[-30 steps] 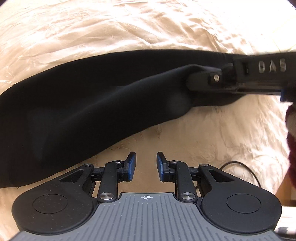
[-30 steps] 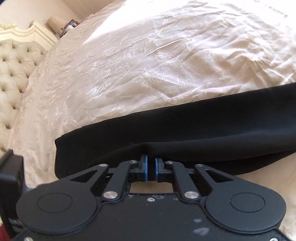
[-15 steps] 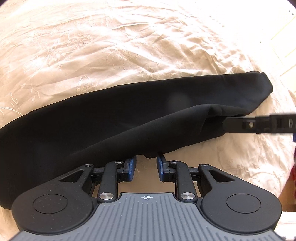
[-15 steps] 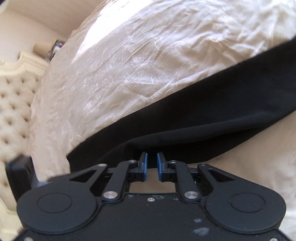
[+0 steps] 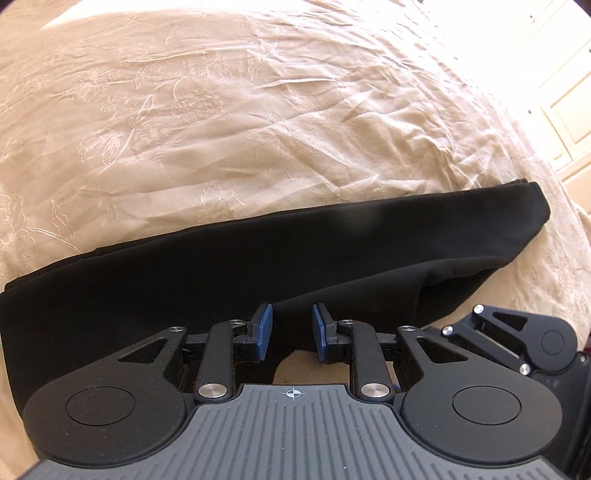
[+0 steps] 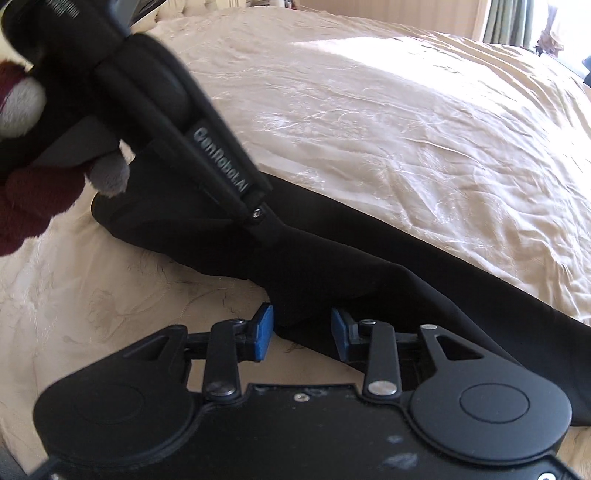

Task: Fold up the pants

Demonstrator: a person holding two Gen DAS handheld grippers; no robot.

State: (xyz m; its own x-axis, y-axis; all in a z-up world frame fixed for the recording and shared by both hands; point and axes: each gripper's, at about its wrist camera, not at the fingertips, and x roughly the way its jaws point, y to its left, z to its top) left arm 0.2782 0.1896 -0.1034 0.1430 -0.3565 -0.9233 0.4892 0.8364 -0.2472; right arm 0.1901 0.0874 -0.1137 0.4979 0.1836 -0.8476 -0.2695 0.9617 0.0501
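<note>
**Straddling the pants' near edge with both grippers spread**

Lying in a long folded band across the cream embroidered bedspread (image 5: 258,122), the black pants (image 5: 258,258) reach both tools. The left gripper (image 5: 289,328) is parted at the near hem; the right gripper (image 6: 301,329) gapes around a raised fold.

A bedroom in a home: a wide bed (image 5: 258,129) fills both views, spread with a cream bedspread (image 6: 406,129) embroidered with flowers and creased across its surface. Pale panelled cupboard doors (image 5: 565,103) stand at the upper right of the left wrist view. Greenish curtains (image 6: 509,22) hang beside a bright window at the upper right of the right wrist view. A tufted cream headboard (image 6: 195,4) shows faintly at the top edge there.
</note>
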